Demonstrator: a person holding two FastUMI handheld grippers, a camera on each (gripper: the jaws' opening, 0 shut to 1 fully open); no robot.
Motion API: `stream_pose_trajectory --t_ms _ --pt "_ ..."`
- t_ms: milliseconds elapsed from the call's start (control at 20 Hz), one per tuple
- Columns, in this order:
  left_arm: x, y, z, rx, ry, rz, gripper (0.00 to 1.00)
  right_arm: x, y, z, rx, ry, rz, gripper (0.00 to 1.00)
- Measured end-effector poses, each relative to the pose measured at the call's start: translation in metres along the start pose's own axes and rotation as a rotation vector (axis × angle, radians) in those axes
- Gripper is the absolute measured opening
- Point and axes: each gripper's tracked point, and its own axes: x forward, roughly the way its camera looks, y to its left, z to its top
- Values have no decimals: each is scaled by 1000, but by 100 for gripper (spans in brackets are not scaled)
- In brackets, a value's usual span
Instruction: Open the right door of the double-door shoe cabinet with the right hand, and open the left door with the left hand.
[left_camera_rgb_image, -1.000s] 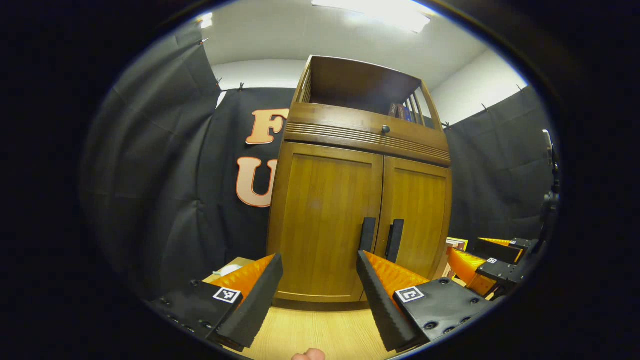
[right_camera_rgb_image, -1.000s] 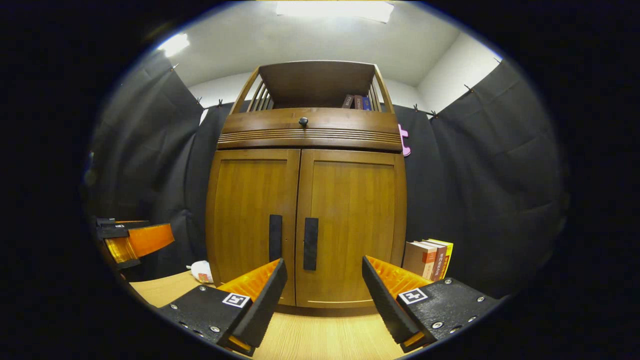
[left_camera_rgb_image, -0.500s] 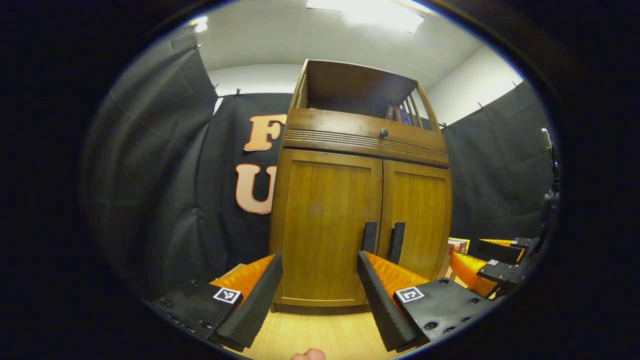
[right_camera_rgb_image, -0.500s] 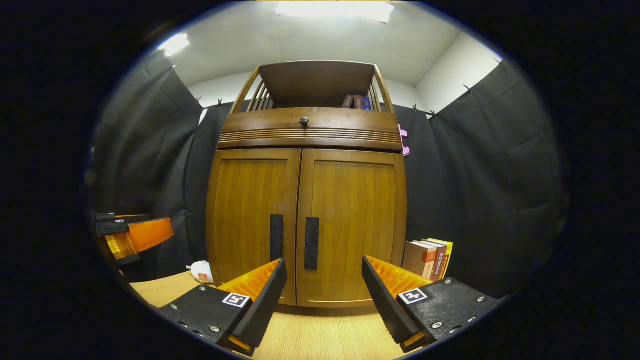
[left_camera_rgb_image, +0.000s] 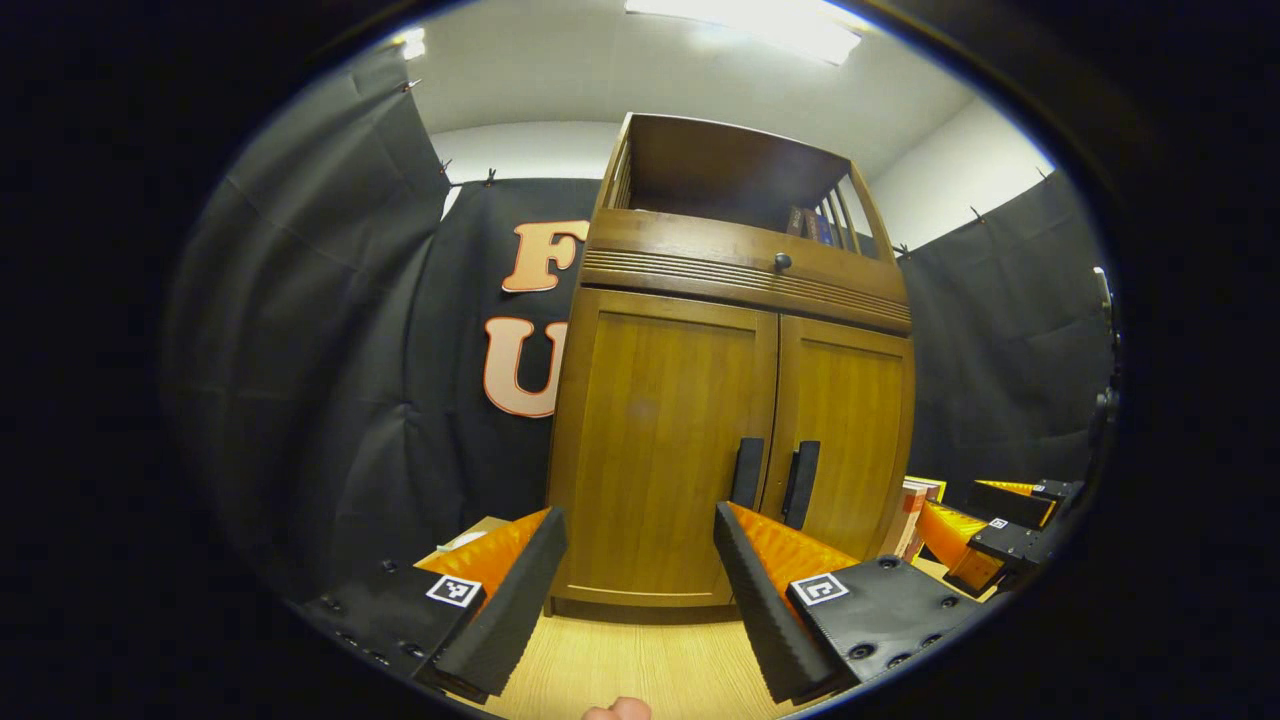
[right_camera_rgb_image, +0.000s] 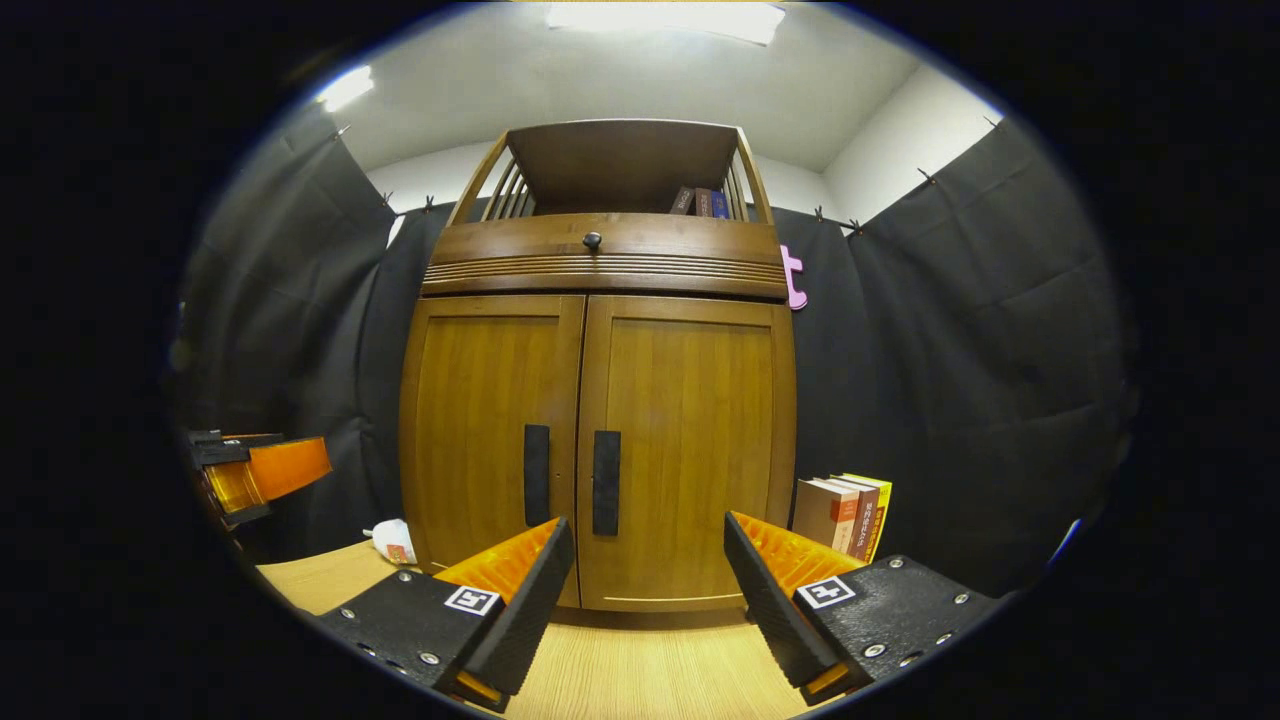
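Observation:
The wooden shoe cabinet (right_camera_rgb_image: 600, 270) stands on the table with both doors shut. Its left door (right_camera_rgb_image: 480, 400) and right door (right_camera_rgb_image: 690, 400) each carry a dark vertical handle near the middle seam: the left handle (right_camera_rgb_image: 537, 475) and the right handle (right_camera_rgb_image: 606, 482). My right gripper (right_camera_rgb_image: 648, 525) is open, a short way in front of the right door, holding nothing. My left gripper (left_camera_rgb_image: 638, 525) is open before the left door (left_camera_rgb_image: 660, 430), to the left of its handle (left_camera_rgb_image: 746, 472). The right gripper (left_camera_rgb_image: 985, 535) also appears low at the right edge of the left gripper view.
Several books (right_camera_rgb_image: 845, 510) stand upright on the table right of the cabinet. A small white object (right_camera_rgb_image: 395, 540) lies at its left foot. A drawer with a round knob (right_camera_rgb_image: 592, 240) sits above the doors, under an open shelf with books (right_camera_rgb_image: 700, 202). Light wooden tabletop (right_camera_rgb_image: 640, 670) lies in front.
The cabinet has drifted slightly left in the right gripper view and slightly right in the left gripper view. Both doors stay shut and both grippers stay open.

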Motion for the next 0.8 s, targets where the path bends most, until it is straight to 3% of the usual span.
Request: stream_pose_trajectory --t_ms 350,500,800 --pt "-6 10 -11 -1 27 34 94 3 4 -13 -3 41 29 92" --pt "-11 8 -16 -26 42 30 99 10 14 -19 26 82 75 93" --pt "-21 12 -16 -20 33 37 96 62 34 -9 -41 78 137 92"
